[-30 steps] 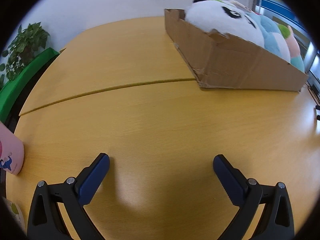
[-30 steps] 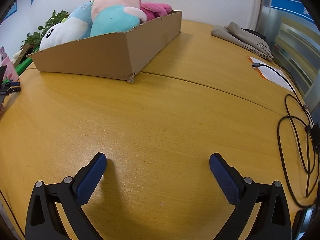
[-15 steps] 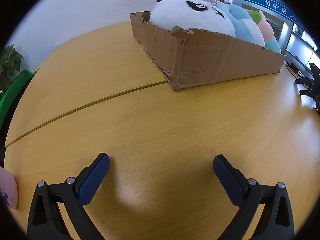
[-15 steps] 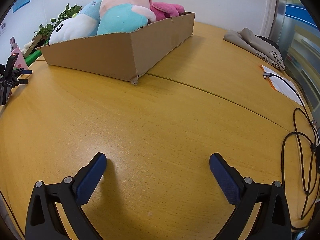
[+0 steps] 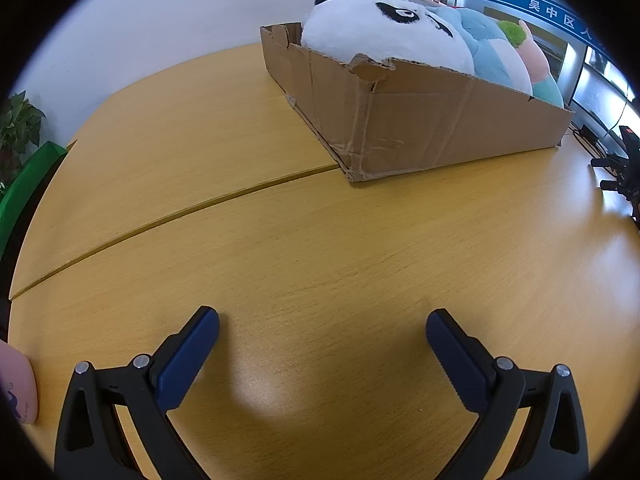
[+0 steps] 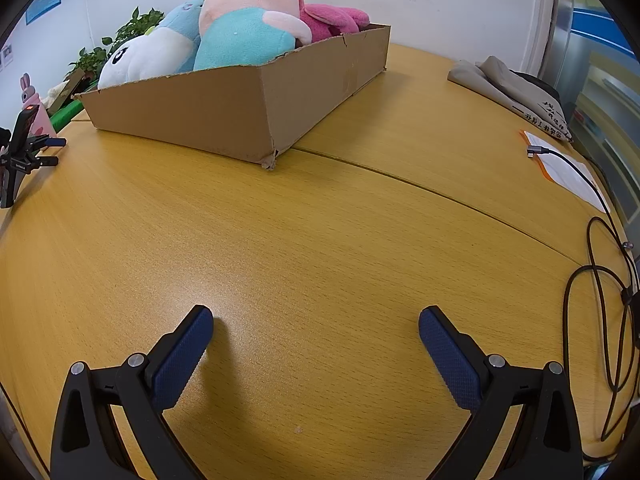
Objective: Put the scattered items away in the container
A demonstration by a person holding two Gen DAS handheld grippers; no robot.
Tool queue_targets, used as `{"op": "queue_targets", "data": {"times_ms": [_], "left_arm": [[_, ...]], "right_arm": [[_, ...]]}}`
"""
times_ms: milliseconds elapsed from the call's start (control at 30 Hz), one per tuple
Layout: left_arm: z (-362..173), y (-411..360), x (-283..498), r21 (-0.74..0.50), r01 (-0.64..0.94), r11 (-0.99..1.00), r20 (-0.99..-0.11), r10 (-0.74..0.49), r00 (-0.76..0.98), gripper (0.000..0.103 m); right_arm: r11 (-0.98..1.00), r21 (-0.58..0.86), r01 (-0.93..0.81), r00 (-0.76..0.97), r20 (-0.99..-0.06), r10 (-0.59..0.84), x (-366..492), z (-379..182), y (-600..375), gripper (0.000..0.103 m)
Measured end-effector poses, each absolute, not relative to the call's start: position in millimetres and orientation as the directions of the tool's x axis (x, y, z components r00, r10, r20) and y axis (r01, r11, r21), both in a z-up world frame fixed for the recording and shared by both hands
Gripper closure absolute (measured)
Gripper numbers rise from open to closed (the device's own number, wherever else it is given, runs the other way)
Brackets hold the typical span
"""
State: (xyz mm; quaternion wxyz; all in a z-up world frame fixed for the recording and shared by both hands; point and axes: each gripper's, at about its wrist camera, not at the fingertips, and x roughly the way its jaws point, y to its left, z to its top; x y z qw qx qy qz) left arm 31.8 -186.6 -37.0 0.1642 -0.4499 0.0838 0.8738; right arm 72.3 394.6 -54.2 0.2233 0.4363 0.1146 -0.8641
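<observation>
A shallow cardboard box (image 5: 440, 128) stands on the wooden table and also shows in the right wrist view (image 6: 224, 108). It holds several plush toys: a white panda (image 5: 380, 36), a light blue toy (image 5: 492, 52), a pink and teal toy (image 6: 248, 28) and a magenta toy (image 6: 332, 20). My left gripper (image 5: 322, 320) is open and empty, low over bare table, well short of the box. My right gripper (image 6: 316, 320) is open and empty too, over bare table in front of the box corner. The other gripper shows at the left edge of the right wrist view (image 6: 24, 152).
A pink object (image 5: 18, 384) lies at the table's left edge. A pink bunny bottle (image 6: 34, 108) and a potted plant (image 6: 120, 44) stand beyond the box. Folded grey cloth (image 6: 516, 88), a paper (image 6: 568, 168) and black cables (image 6: 600, 288) lie on the right.
The left wrist view has swung right, bringing the box closer to centre and the pink object further to the edge. The right wrist view has drawn slightly closer to the box. Both grippers stay open.
</observation>
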Motion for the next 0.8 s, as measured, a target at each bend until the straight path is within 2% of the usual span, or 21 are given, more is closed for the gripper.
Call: {"op": "queue_targets", "data": {"times_ms": [300, 800], "left_arm": [[-28.4, -195.7, 6.3, -0.003, -0.432, -0.902, -0.814, 0.253, -0.522, 0.000], [-23.0, -188.0, 21.5, 0.001, -0.430, -0.903, -0.813, 0.250, -0.526, 0.000]], "right_arm": [[-0.810, 0.001, 0.587, -0.479, -0.806, -0.348, 65.6, -57.1, 407.5, 0.000], [-0.810, 0.000, 0.587, -0.479, -0.806, -0.347, 65.7, -57.9, 407.4, 0.000]]}}
